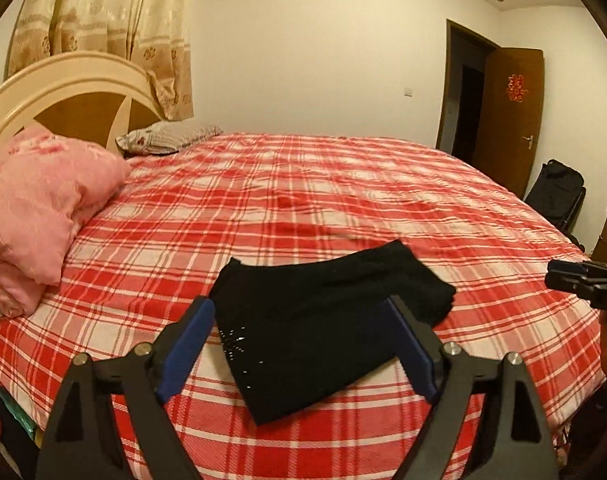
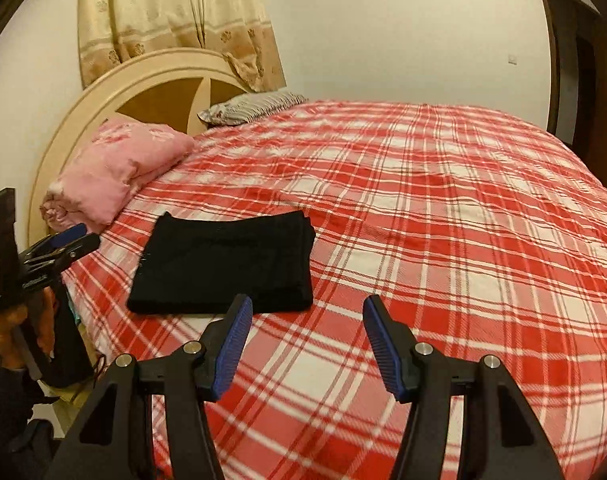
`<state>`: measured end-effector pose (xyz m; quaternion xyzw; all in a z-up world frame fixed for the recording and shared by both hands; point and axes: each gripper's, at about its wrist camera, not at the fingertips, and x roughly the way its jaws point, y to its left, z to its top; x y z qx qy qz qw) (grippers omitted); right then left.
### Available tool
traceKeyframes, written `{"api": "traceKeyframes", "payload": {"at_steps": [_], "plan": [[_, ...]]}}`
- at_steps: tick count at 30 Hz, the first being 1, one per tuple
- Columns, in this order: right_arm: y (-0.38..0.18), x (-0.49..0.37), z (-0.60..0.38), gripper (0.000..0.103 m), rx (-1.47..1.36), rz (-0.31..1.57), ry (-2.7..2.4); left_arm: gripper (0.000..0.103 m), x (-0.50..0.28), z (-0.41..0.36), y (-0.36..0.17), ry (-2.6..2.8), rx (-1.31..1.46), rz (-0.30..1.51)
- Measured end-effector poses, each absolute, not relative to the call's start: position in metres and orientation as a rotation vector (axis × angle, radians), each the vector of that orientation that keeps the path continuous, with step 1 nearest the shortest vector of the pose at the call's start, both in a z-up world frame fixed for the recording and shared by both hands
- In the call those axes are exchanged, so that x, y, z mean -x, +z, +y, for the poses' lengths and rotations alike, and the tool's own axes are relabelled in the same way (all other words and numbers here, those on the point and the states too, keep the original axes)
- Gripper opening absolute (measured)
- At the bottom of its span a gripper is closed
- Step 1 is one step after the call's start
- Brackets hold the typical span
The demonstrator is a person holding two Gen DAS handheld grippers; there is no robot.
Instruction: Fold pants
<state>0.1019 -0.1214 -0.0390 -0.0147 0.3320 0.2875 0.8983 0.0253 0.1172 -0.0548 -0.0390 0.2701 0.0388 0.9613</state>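
Black pants (image 1: 319,320) lie folded into a compact rectangle on the red plaid bed (image 1: 343,200), near its front edge. My left gripper (image 1: 299,312) is open and empty, held above and just short of the pants, its blue pads either side of them in view. In the right wrist view the folded pants (image 2: 227,264) lie to the left and ahead. My right gripper (image 2: 307,312) is open and empty above bare bedspread (image 2: 443,240), right of the pants. The left gripper (image 2: 77,240) shows at that view's left edge, the right gripper (image 1: 571,276) at the left view's right edge.
A pink quilt (image 1: 35,208) is bundled at the head of the bed beside a striped pillow (image 1: 167,138) and a round headboard (image 1: 63,92). A brown door (image 1: 507,120) stands open at the far right, with a black bag (image 1: 559,192) beside it.
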Motion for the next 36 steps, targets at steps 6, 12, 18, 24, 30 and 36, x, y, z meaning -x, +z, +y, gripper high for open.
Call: {"api": "traceKeyframes", "payload": {"at_steps": [6,12,18,24,30,36], "plan": [[-0.023,-0.077,-0.135,0.060,0.011,0.611,0.597,0.089,-0.019,0.105,-0.048,0.075,0.059,0.533],[-0.017,-0.069,-0.136,0.060,0.020,0.582,0.598,0.089,-0.015,0.098,-0.046,0.088,0.042,0.520],[-0.021,-0.068,-0.137,0.060,0.007,0.592,0.602,0.089,-0.013,0.094,-0.046,0.084,0.030,0.516],[-0.023,-0.067,-0.135,0.060,0.010,0.590,0.611,0.089,-0.014,0.091,-0.047,0.082,0.027,0.523],[-0.018,-0.064,-0.139,0.060,0.000,0.567,0.614,0.089,-0.013,0.089,-0.047,0.082,0.024,0.523],[-0.020,-0.065,-0.138,0.060,-0.001,0.572,0.613,0.092,-0.014,0.087,-0.047,0.078,0.019,0.523]]}}
